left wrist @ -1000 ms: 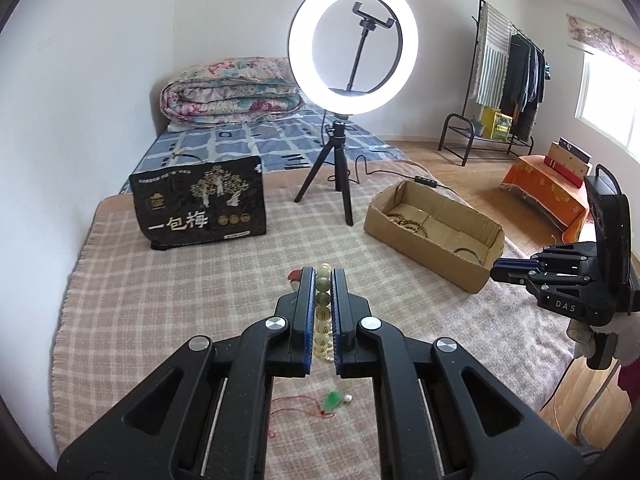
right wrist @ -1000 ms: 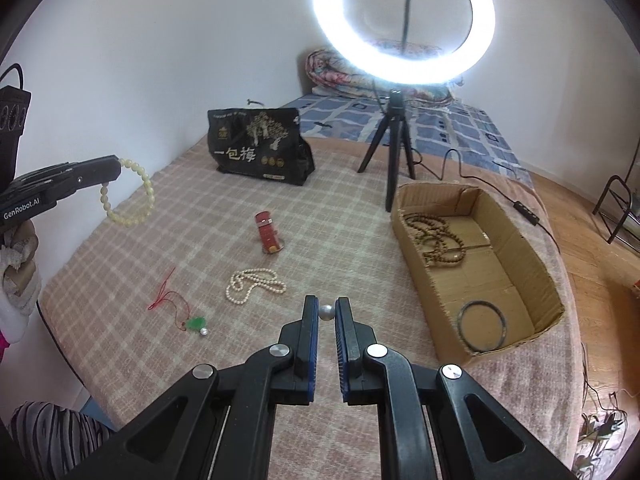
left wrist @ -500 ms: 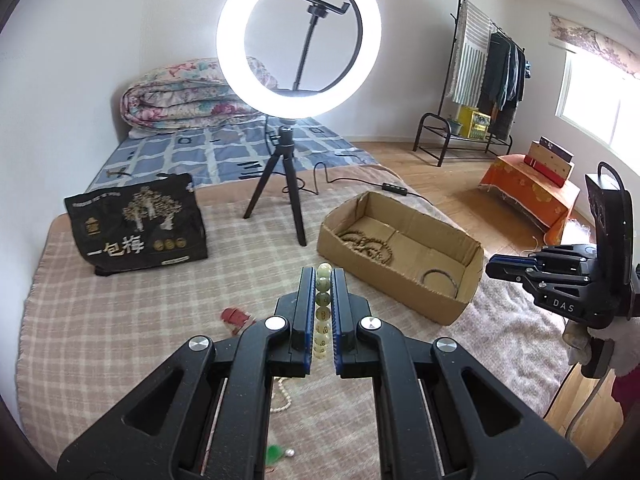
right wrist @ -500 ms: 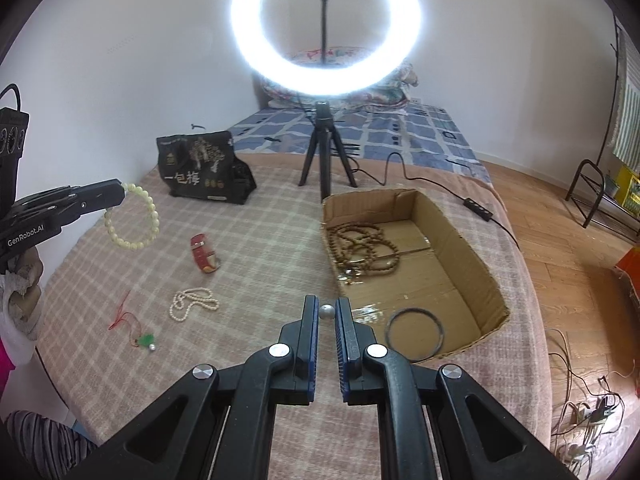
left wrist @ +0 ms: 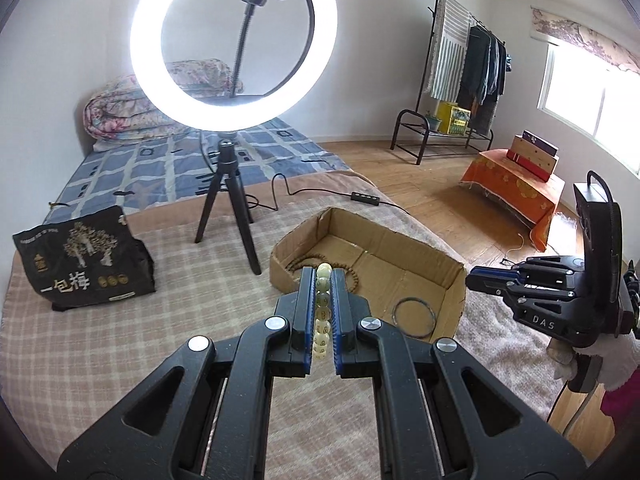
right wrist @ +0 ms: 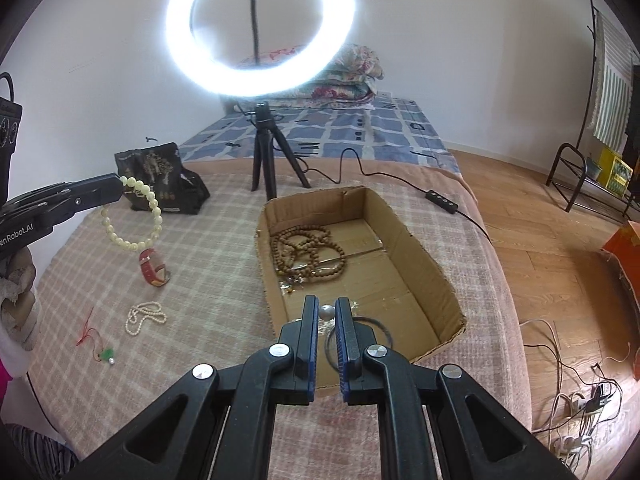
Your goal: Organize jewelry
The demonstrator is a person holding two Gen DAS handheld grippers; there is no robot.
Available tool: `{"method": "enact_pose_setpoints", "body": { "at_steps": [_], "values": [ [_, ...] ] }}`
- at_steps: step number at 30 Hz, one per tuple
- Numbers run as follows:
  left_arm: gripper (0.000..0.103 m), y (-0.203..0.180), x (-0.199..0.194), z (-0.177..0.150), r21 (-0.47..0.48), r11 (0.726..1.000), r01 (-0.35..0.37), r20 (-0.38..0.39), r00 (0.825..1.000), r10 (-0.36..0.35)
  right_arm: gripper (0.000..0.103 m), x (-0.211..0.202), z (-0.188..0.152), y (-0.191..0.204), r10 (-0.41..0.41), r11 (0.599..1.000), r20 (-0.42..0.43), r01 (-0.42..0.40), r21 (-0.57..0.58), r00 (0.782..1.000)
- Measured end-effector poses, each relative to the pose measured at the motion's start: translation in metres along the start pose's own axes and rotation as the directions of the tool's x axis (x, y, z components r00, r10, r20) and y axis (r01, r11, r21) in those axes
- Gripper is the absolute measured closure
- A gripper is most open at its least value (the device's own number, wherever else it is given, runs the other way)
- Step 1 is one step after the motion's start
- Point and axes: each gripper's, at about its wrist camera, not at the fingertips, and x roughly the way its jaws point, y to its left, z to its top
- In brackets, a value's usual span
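From my left wrist camera, the left gripper [left wrist: 322,276] is clamped on the pale bead bracelet [left wrist: 322,312], just short of the cardboard box [left wrist: 440,256]. From my right wrist camera, the right gripper [right wrist: 327,306] pinches a small silver bead [right wrist: 326,313] above the box's near end, by the black bangle [right wrist: 384,330].

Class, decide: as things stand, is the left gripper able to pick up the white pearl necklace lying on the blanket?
Probably not yet. The left gripper is shut on the pale bead bracelet, so its jaws are occupied, though nothing covers the pearl necklace itself.
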Motion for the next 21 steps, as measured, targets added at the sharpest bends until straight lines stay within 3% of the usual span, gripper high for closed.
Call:
{"method": "enact_pose_setpoints", "body": {
  "at_steps": [21],
  "values": [
    [0.098, -0.038, 0.092, 0.017, 0.039, 0.999, 0.038, -0.065, 0.997, -0.035, 0.097, 0.047, 0.004, -0.05, -0.008, 0.997, -0.039, 0.011, 0.082, 0.999]
  ]
}}
